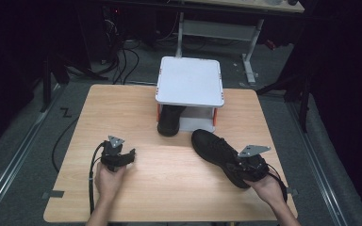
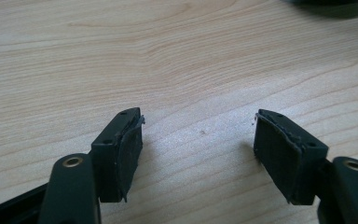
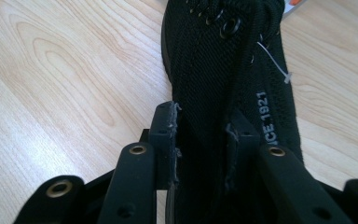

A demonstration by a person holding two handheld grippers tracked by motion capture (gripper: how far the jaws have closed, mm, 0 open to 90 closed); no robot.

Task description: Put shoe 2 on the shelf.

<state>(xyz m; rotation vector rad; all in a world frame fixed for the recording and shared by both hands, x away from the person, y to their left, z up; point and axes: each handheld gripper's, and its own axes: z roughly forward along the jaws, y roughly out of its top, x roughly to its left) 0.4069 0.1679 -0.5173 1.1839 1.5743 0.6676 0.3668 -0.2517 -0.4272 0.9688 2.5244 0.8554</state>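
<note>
Black shoe [image 1: 219, 155] lies on the wooden table [image 1: 169, 179] near the right edge, toe toward the table middle, heel toward the near right corner. Right gripper [image 1: 245, 170] sits at the heel end, held by the person's right hand [image 1: 269, 187]. In the right gripper view its jaws straddle the shoe's mesh collar [image 3: 205, 93], one pad outside, one pad down in the opening; pads look pressed on the fabric, pinching the shoe wall. White lettering on the shoe side, tiny white tag thread by the eyelets.

Left gripper [image 1: 118, 156] is near the near left part of the table, in the left hand [image 1: 109, 181], well apart from the shoe. Jaws spread wide, bare wood between them, nothing held, pads [image 2: 130, 149] close over the table top.

Second black shoe [image 1: 170, 120] stands under a white shelf [image 1: 190, 81] at the far edge, middle of the table. Cable trails from each gripper toward the near edge.
</note>
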